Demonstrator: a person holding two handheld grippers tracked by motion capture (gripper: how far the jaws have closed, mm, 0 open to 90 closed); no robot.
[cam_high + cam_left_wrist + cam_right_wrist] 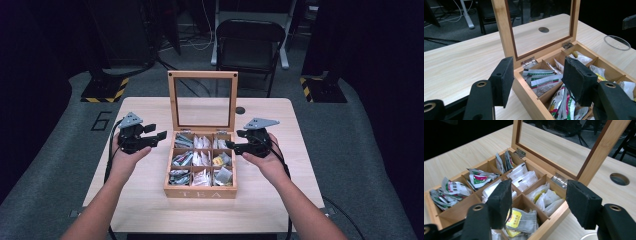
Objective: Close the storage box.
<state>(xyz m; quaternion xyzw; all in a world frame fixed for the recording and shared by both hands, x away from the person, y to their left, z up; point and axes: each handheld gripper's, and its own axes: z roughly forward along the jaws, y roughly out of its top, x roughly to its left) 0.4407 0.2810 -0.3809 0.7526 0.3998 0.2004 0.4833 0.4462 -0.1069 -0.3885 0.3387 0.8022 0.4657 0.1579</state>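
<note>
A wooden tea box (200, 192) marked TEA stands mid-table, its glass-paned lid (172, 100) raised upright. Its compartments hold several tea bags (200, 160). My left gripper (157, 134) hovers just left of the box, open and empty, aimed at it. My right gripper (234, 141) hovers at the box's right edge, open and empty too. In the left gripper view the left gripper (539, 80) frames the box's near corner (524, 87) and green-printed sachets (544, 81). In the right gripper view the right gripper (542, 200) frames a grey bag with a yellow label (515, 218).
The light wooden table (145, 200) has a round cable hole (240, 110) behind the lid. A clear round rim, like a glass (617, 42), stands on the table beyond the box near the right hand. A black chair (247, 40) stands behind the table.
</note>
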